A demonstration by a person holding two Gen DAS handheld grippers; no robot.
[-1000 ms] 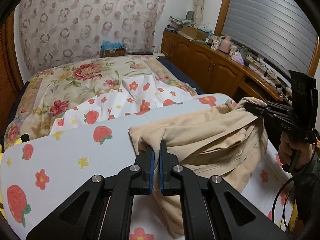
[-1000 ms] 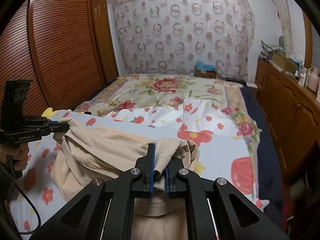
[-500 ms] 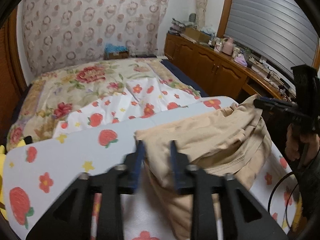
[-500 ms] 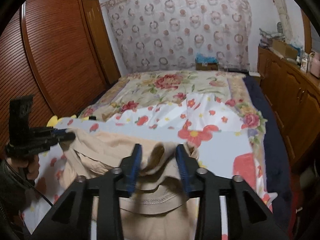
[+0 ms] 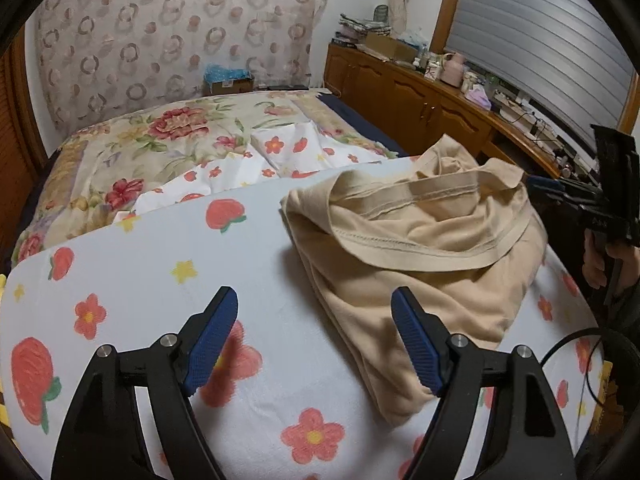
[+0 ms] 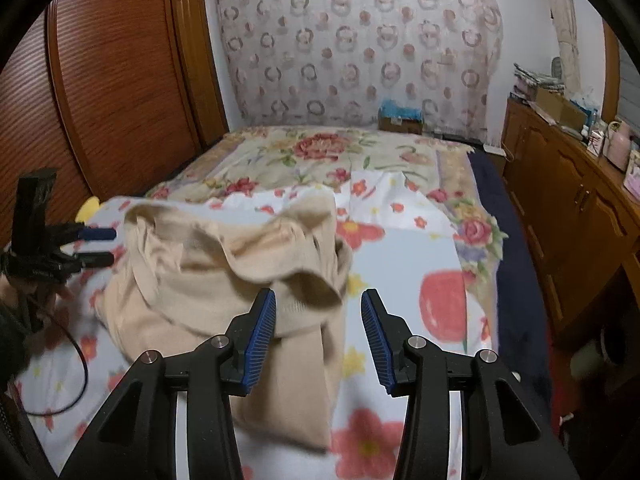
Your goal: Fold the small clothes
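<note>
Strawberry-print sheet (image 5: pixel 248 276) under rumpled beige garment (image 5: pixel 420 248)

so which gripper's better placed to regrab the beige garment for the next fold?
Right, probably. The right gripper is open with the beige garment's hem lying between its pads. The left gripper is open over the strawberry-print sheet, with the cloth's edge off to one side.

Floral bed (image 5: pixel 168 140), wooden cabinets (image 5: pixel 408 96), patterned curtain (image 6: pixel 360 48), shuttered window (image 5: pixel 532 28)
</note>
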